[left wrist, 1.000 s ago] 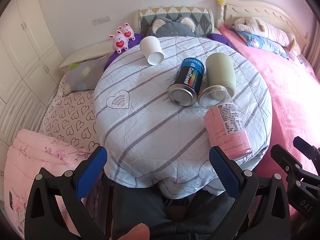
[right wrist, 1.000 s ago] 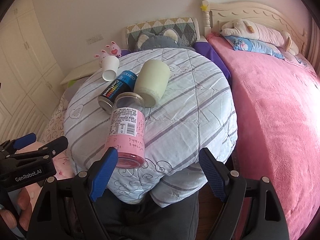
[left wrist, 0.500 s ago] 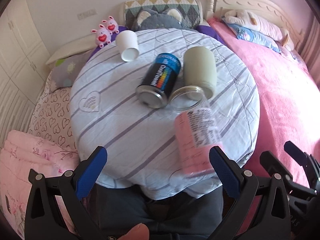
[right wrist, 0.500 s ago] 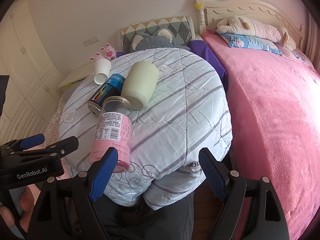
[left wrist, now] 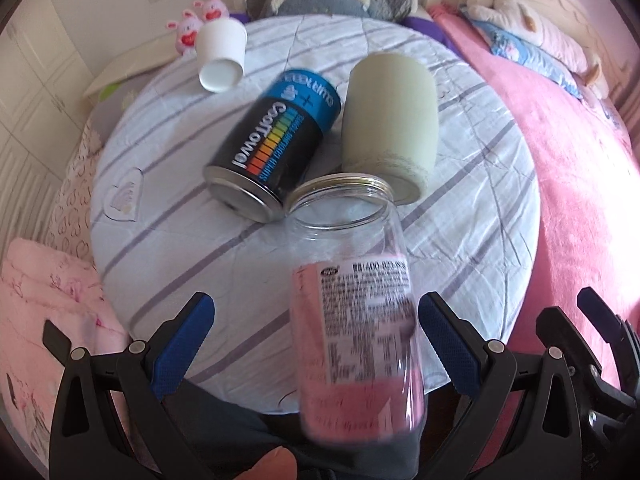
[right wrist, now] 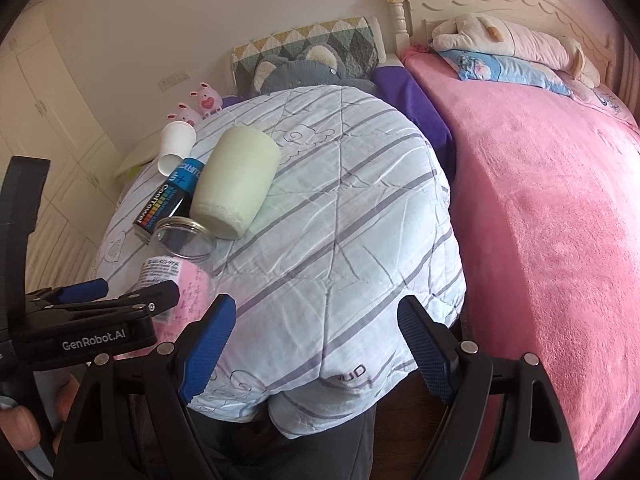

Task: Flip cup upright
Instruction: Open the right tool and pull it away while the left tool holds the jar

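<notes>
A clear plastic jar with a pink label (left wrist: 360,320) lies on its side on the round quilt-covered table (left wrist: 180,216), mouth facing away. My left gripper (left wrist: 316,340) is open, and the jar's lower part sits between its blue fingers without touching them. The jar (right wrist: 176,264) also shows in the right wrist view, beside the left gripper (right wrist: 124,292). My right gripper (right wrist: 316,344) is open and empty over the table's near edge. A pale green cup (left wrist: 388,120), a blue-and-black can (left wrist: 276,140) and a white paper cup (left wrist: 222,54) also lie on their sides.
A bed with a pink blanket (right wrist: 560,220) runs along the right of the table. Pillows and plush toys (right wrist: 304,60) lie behind the table. White cabinets (right wrist: 48,120) stand at the left. A pink quilt (left wrist: 44,300) lies at the lower left.
My left gripper has moved forward and right, so the pink-label jar now lies between its open fingers. My right gripper has drifted right, away from the jar.
</notes>
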A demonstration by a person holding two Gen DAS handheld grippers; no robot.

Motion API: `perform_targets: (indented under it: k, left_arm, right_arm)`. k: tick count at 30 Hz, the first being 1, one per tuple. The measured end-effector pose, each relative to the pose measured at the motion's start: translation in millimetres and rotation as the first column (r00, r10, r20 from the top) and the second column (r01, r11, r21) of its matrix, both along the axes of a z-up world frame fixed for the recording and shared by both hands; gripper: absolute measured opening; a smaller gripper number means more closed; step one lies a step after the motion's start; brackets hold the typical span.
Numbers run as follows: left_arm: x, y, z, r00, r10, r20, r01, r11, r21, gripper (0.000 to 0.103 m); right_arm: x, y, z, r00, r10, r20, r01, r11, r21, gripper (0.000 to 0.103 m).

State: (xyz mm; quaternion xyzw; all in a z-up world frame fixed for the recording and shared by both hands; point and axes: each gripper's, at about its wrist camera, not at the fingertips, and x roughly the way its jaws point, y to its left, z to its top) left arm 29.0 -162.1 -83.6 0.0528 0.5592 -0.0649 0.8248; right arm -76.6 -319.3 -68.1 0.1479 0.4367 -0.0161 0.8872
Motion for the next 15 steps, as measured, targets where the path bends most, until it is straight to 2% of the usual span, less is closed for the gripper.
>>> perform_targets:
  k: [4,8,12,14,15]
  left_arm:
    - [11,-1,-12,0.998,0.011,-0.058,-0.014,0.999,-0.049,0.103]
    - [16,-1,-19,0.997,0.02,-0.079,-0.025,0.998,-0.053,0.103]
    - [20,5,-25,0.993,0.035,-0.109,-0.046,0.994,-0.099,0.102]
    - [20,6,-26,0.994,0.021,-0.111,-0.035,0.991,-0.129,0.095]
    - [19,5,-26,0.994,0.0,-0.113,-0.017,0.988,-0.153,0.085]
  right_arm:
    - [11,-5,-8,1.0,-0.001,-0.018,0.001,1.0,0.018,0.084]
    - [19,-6,-15,0.999,0.001,-0.034,0.0,1.0,0.027,0.084]
    - [24,-5,-18,0.999,0.004,-0.046,-0.003,1.0,0.029,0.084]
    - [25,-5,-19,0.999,0.006,-0.051,-0.005,1.0,0.031,0.084]
    - [26,-5,-20,0.999,0.006,-0.053,-0.004,1.0,0.029,0.084]
